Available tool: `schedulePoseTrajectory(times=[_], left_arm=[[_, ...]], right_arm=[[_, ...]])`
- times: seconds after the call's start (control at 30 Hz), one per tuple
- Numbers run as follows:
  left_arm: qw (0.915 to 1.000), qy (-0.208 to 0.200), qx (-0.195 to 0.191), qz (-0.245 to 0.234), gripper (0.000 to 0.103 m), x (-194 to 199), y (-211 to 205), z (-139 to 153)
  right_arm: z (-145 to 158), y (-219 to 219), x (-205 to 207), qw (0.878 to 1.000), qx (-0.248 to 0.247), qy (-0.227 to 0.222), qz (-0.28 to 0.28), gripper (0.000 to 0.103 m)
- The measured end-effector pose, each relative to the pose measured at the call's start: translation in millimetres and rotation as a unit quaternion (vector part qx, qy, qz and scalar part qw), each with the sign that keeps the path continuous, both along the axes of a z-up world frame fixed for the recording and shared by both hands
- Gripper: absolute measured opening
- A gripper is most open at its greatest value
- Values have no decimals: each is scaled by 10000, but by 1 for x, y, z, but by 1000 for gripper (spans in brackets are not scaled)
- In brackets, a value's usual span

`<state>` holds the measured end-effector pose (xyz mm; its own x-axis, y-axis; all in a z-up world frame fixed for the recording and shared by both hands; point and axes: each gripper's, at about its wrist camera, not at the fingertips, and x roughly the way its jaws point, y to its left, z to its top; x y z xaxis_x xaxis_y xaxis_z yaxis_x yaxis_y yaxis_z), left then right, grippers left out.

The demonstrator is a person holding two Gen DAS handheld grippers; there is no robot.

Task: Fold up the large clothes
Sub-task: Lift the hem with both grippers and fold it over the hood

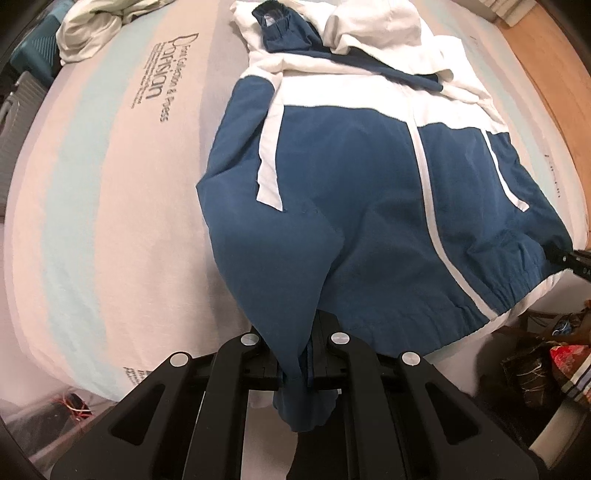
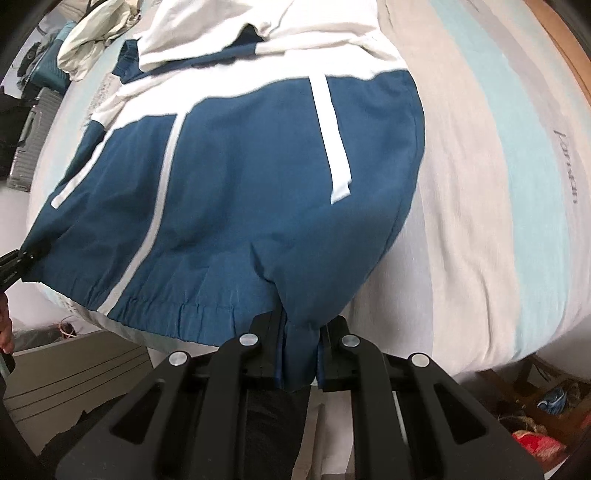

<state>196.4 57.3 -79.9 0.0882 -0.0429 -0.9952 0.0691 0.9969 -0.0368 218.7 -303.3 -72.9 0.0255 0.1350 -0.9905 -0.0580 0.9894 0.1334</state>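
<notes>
Nearest each lens, a black claw pinches the blue hem of the jacket (image 1: 369, 177): left gripper (image 1: 301, 363) clamped on one bottom corner, right gripper (image 2: 301, 363) clamped on the other, cloth bunched between the pads of each; the jacket, blue below and white above, lies spread on the striped bed (image 1: 110, 177), collar end toward the far edge, hem raised off the near edge; the step in hand appears to be the lengthwise fold, hem gripped at both corners; the next move likely calls for carrying both corners level toward the far edge, kept taut, and laying the hem over the white part; the left view alone shows the printed lettering on the sheet beside the jacket and a blue cuff (image 1: 280, 29) at the far end; the right view alone shows the bed's bare stripes beyond the jacket's other side, with a crumpled pale garment (image 2: 92, 33) at the far corner.
</notes>
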Motion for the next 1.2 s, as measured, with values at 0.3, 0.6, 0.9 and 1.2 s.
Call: schedulePoseTrajectory(times=[0.3, 0.6, 0.9, 1.2], left_arm=[[9996, 137, 247, 91, 6, 30, -8, 31], [9983, 345, 445, 136, 6, 58, -23, 44], [9987, 35, 486, 135, 6, 88, -32, 66], [9982, -370, 347, 320, 6, 122, -29, 82]], right_arm=[[25, -24, 41, 9986, 501, 127, 64, 11], [27, -39, 78, 9957, 830, 367, 209, 11], [42, -49, 111, 9961, 770, 138, 412, 11], [64, -46, 141, 9967, 510, -285, 556, 11]])
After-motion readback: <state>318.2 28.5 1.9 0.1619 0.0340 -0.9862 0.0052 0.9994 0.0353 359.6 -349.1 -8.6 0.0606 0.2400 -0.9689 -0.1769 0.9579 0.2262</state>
